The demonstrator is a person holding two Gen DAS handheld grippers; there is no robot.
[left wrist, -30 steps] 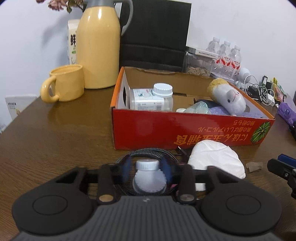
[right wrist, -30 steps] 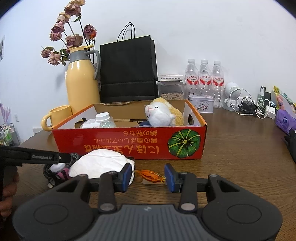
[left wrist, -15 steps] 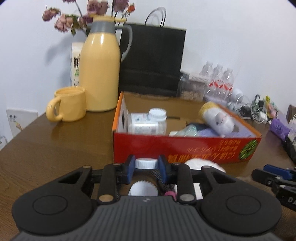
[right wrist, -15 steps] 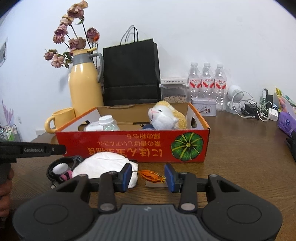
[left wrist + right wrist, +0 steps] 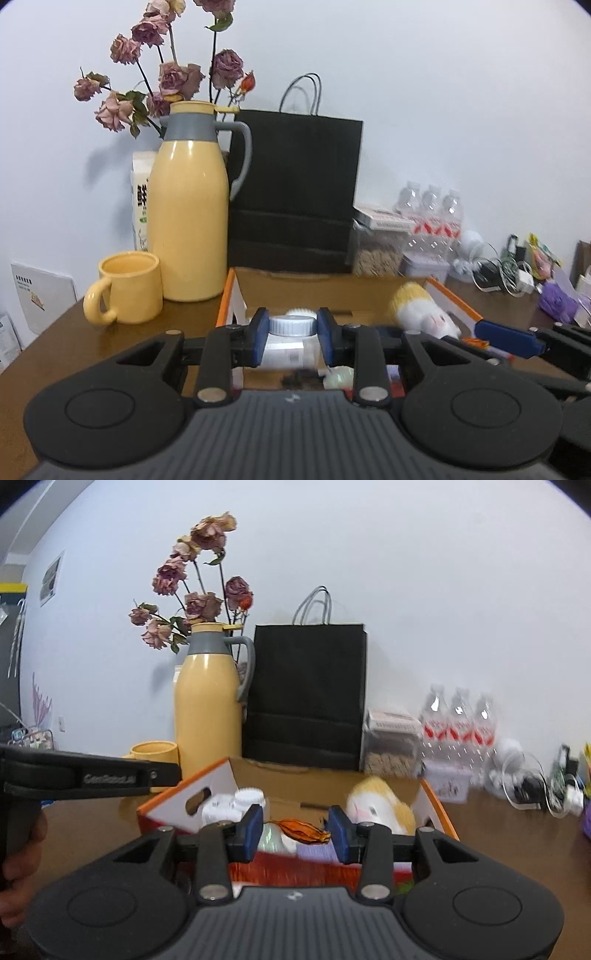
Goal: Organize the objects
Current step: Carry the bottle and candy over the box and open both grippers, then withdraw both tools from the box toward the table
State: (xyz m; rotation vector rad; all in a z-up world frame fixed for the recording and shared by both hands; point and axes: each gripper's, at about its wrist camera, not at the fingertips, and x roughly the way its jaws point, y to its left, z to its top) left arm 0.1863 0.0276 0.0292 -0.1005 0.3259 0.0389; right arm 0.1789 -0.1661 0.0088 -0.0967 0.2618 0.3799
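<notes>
My left gripper (image 5: 291, 336) is shut on a small white bottle (image 5: 290, 326) by its cap and holds it up over the near edge of the red cardboard box (image 5: 226, 300). My right gripper (image 5: 296, 830) is lifted in front of the box (image 5: 221, 771), its jaws apart with an orange wrapper (image 5: 303, 829) between them; I cannot tell whether they touch it. Inside the box lie a white bottle (image 5: 236, 805) and a plush sheep (image 5: 376, 805), which also shows in the left wrist view (image 5: 424, 314).
A yellow thermos jug (image 5: 188, 221) with dried roses, a yellow mug (image 5: 127, 288) and a black paper bag (image 5: 295, 192) stand behind the box. Water bottles (image 5: 458, 720), a clear container (image 5: 391, 746) and cables (image 5: 532, 782) crowd the back right.
Both grippers have risen from the tabletop to box height. The left one has lifted the small white bottle off the table. The orange wrapper has come up between the right jaws.
</notes>
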